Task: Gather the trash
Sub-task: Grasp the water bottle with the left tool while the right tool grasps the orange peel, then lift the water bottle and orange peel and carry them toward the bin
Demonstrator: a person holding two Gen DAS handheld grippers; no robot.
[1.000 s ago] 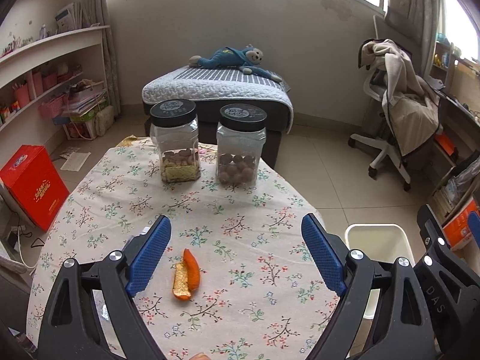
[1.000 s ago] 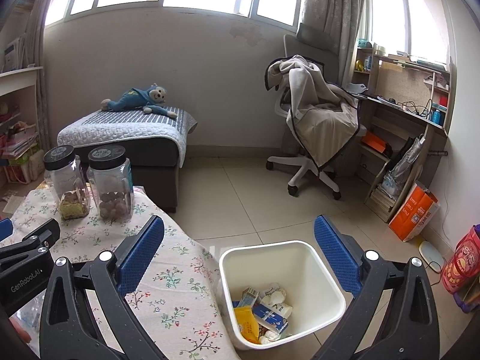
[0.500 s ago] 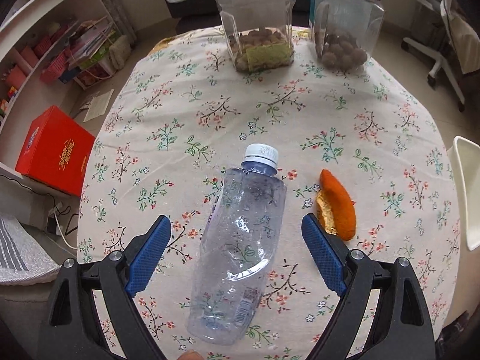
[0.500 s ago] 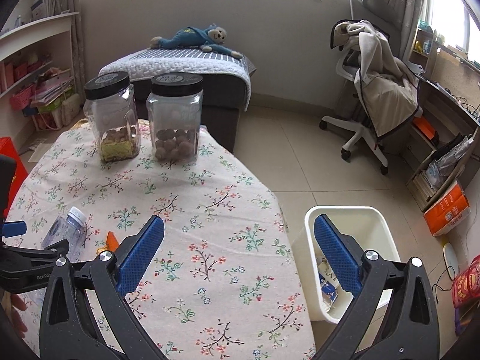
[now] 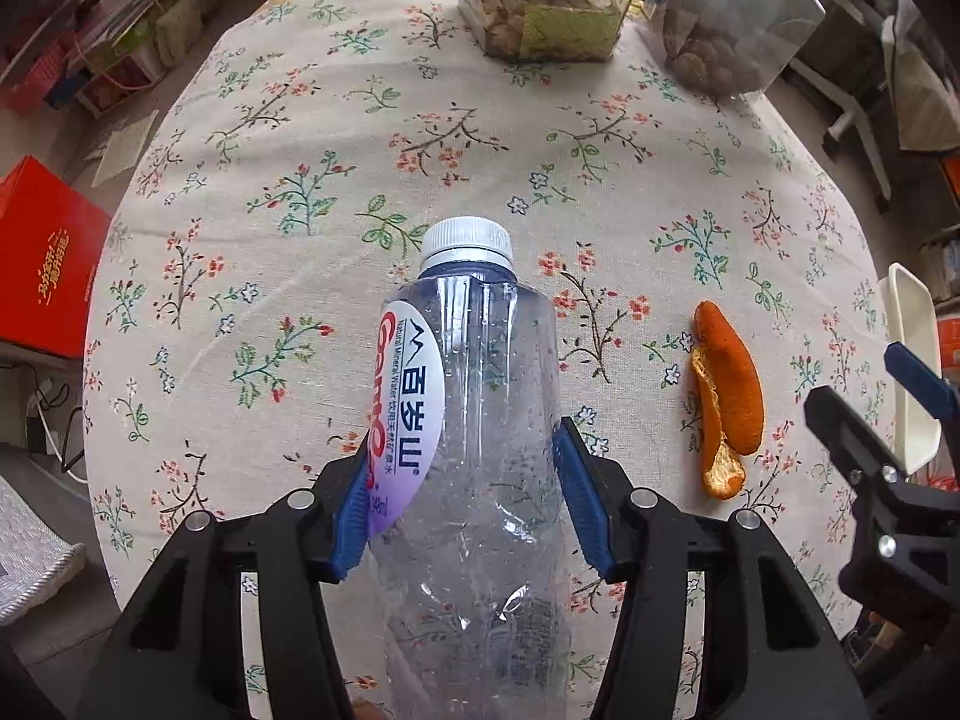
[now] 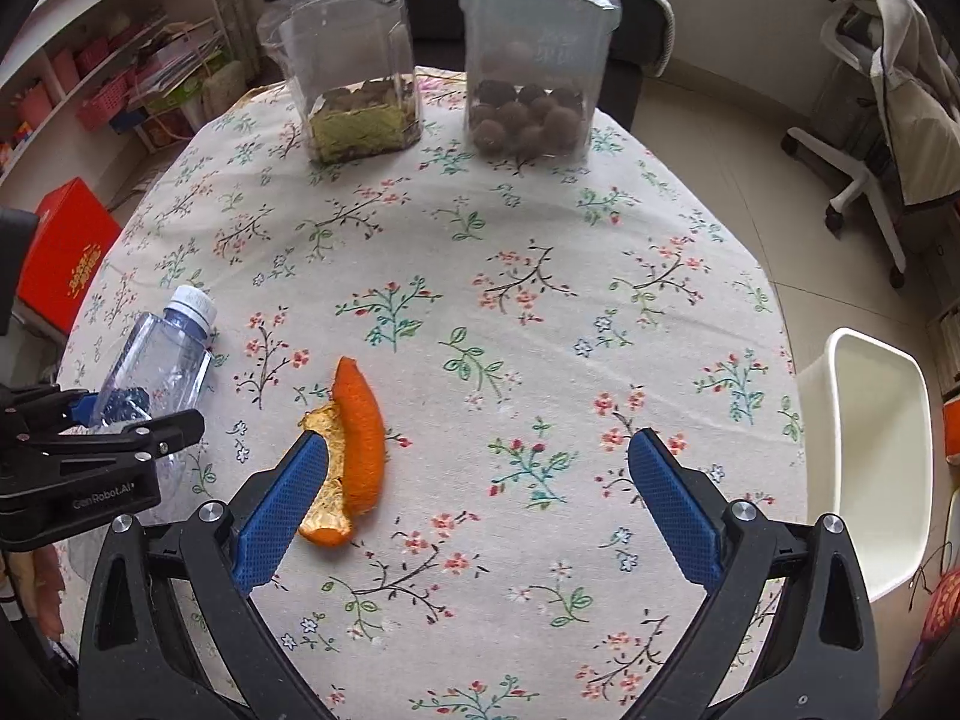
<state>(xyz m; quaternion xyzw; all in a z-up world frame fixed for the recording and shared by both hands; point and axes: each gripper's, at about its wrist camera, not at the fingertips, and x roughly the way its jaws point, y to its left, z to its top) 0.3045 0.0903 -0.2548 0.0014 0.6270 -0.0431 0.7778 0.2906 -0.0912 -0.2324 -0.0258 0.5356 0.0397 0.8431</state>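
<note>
Since half a second ago, left hand-held gripper (image 5: 465,504) has closed around the bottle (image 5: 474,420) lying on the bench (image 5: 300,120); right hand-held gripper (image 6: 474,504) gapes wide beside peel (image 6: 351,456), likely bound for the bin (image 6: 876,456).

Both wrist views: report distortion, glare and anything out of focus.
Left wrist view: strong fisheye bows the table; the plastic bottle looms large, soft at its base, with small glints. Right wrist view: same barrel bend, dark corners, daylight reflecting on the two jars; the orange peel is sharp.
</note>
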